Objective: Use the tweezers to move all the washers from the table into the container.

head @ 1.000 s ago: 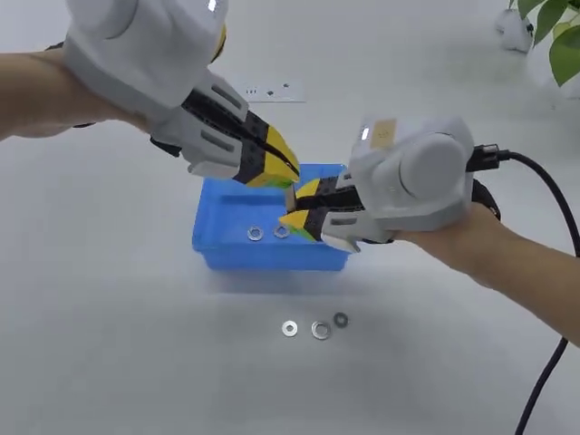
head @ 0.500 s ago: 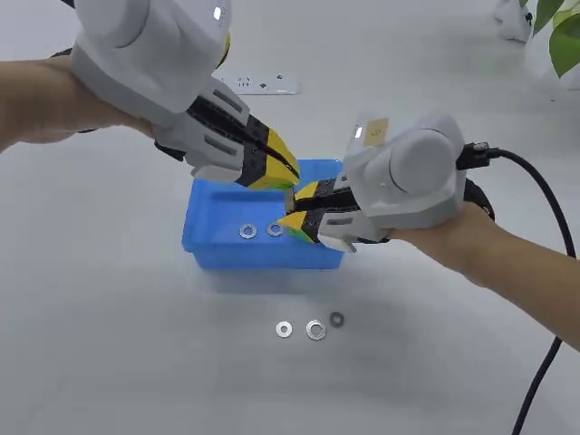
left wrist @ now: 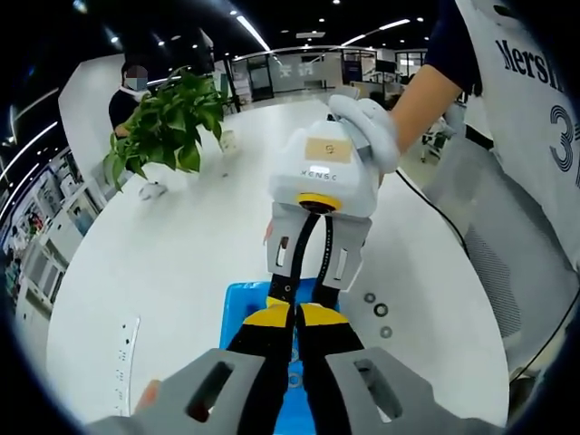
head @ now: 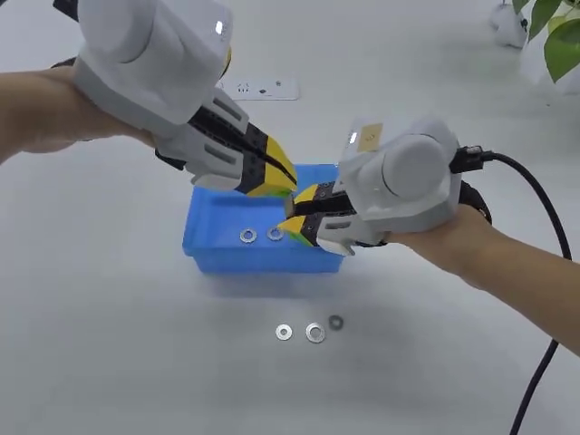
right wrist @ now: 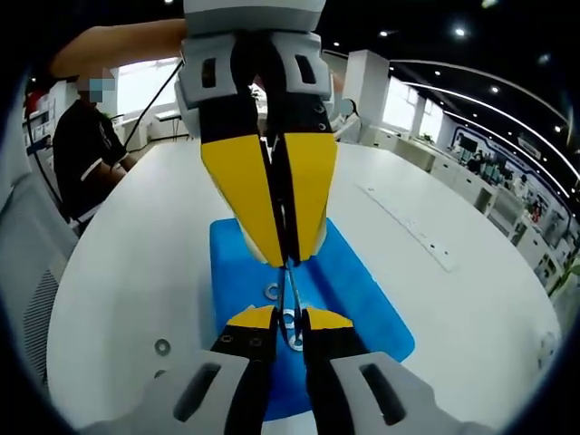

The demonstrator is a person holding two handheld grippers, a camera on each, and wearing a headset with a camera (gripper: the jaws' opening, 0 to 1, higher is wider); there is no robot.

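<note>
The blue container (head: 210,250) holds two washers (head: 247,236) (head: 274,234). Three more washers (head: 284,333) (head: 314,333) (head: 336,322) lie on the white table in front of it. My left gripper (head: 288,181) reaches in from the upper left and my right gripper (head: 290,227) from the right, so their tips meet over the container. In the right gripper view, thin metal tweezers (right wrist: 291,294) run from the left gripper's shut yellow jaws (right wrist: 285,256) down into my right gripper (right wrist: 290,319), which is shut on them. The tweezer tips are over a washer (right wrist: 288,317) inside the container (right wrist: 362,308).
A white power strip (head: 263,88) lies behind the container. A potted plant (head: 557,36) stands at the far right corner. A black cable (head: 535,208) trails from the right gripper. Another person (right wrist: 82,136) stands beyond the table edge.
The head camera has shifted a little. Both grippers stay over the container with the tweezers between them, and no washer has moved.
</note>
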